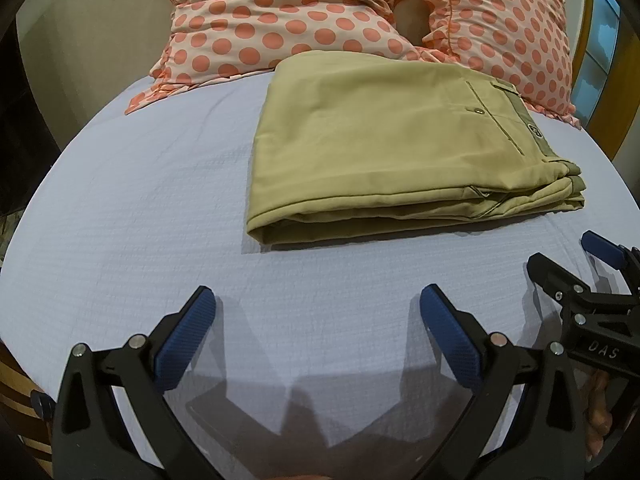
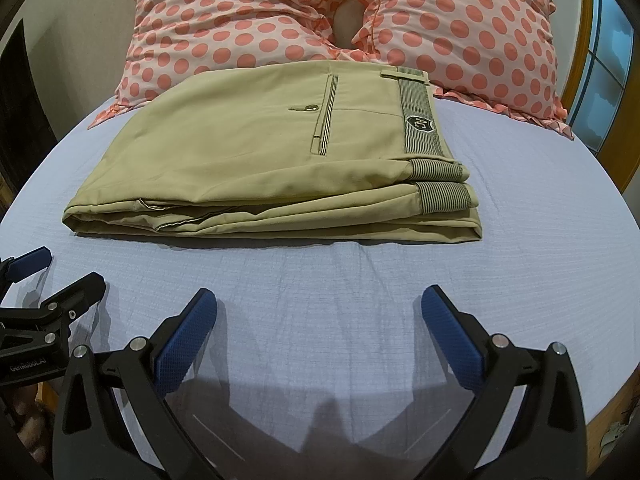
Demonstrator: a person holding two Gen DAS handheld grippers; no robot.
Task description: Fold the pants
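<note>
On the bed's pale blue sheet (image 2: 520, 240) the pants (image 2: 248, 152) lie folded near the dotted pillows (image 2: 240, 20). My left gripper (image 1: 316, 312) and right gripper (image 2: 320, 312) are spread, holding nothing. If I catch the stack's edge, I think the layers could slide apart.

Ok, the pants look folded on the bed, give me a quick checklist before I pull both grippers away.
1. Pants folded into a compact stack: ok.
2. Waistband layers lined up at one end: ok, roughly.
3. Left hand-held gripper open, holding nothing: ok.
4. Right hand-held gripper open, holding nothing: ok.
5. Both grippers apart from the pants, over bare sheet: ok.
6. Far edge of the stack clear of the pillows: cannot tell; it sits close against them.
</note>
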